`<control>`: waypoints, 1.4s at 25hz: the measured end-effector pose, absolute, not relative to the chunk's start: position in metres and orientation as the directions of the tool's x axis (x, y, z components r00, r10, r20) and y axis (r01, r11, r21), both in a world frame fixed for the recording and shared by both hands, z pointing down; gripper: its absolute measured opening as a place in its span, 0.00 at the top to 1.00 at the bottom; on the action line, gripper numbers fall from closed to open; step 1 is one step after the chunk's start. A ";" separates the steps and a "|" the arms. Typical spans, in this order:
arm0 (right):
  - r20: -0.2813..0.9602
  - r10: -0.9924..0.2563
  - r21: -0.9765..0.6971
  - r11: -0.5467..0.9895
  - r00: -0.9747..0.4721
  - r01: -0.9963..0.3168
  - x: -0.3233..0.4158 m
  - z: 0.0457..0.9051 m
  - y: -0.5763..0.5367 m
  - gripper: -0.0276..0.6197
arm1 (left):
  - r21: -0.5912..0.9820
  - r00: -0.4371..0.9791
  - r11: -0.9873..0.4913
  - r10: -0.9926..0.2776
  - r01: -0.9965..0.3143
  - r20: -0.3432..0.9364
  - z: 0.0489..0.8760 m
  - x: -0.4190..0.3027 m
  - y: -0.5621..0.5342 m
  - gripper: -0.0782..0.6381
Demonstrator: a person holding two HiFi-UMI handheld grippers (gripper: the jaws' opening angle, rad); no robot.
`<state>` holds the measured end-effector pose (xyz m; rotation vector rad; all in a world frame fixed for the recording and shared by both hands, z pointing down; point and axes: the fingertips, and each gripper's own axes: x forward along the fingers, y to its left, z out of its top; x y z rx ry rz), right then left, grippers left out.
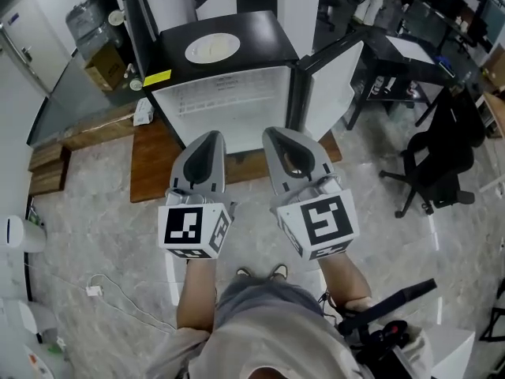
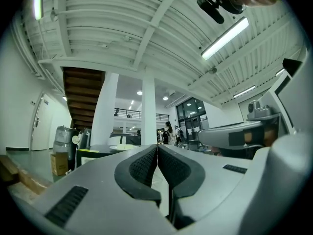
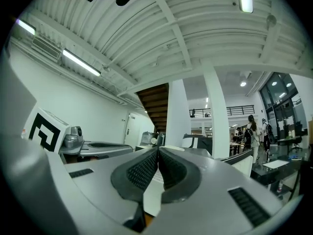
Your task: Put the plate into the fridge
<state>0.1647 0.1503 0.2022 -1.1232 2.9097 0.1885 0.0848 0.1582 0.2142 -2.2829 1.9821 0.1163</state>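
Both grippers are clenched on nothing: the left gripper (image 1: 208,144) and right gripper (image 1: 282,140) hang side by side before the fridge (image 1: 229,101), whose door (image 1: 335,85) stands open. The plate (image 1: 211,48) lies on the fridge's top. Pickup and placement inside remain.

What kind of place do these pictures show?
Probably an open office or lab hall, not a home kitchen. A black swivel office chair stands on the stone floor, tall white columns rise to a ribbed white ceiling, and a small black-topped fridge stands open.
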 end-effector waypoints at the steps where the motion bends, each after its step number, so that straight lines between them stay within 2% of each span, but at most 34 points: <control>1: -0.062 -0.664 0.109 0.738 -0.745 -0.666 0.163 0.203 0.146 0.93 | -0.039 0.136 -0.132 -0.982 -0.991 -0.134 0.215 0.084 0.155 0.86; 10: -0.068 -0.669 0.128 0.729 -0.740 -0.672 0.113 0.222 0.094 0.93 | -0.028 0.152 -0.149 -0.979 -0.988 -0.140 0.235 0.038 0.096 0.87; 19: -0.077 -0.720 0.166 0.673 -0.690 -0.721 -0.035 0.212 -0.028 0.93 | 0.019 0.222 -0.228 -0.961 -0.974 -0.165 0.231 -0.103 -0.021 0.86; 23: -0.042 -0.740 0.186 0.654 -0.671 -0.733 -0.090 0.214 -0.087 0.93 | 0.026 0.263 -0.269 -0.954 -0.963 -0.142 0.242 -0.141 -0.061 0.86; 32: 0.063 -0.724 0.177 0.686 -0.687 -0.706 -0.130 0.234 -0.186 0.93 | 0.080 0.316 -0.321 -0.946 -0.944 -0.067 0.309 -0.137 -0.133 0.86; 35: 0.085 -0.698 0.155 0.714 -0.711 -0.683 -0.134 0.241 -0.198 0.93 | 0.087 0.324 -0.333 -0.940 -0.939 -0.108 0.301 -0.133 -0.142 0.86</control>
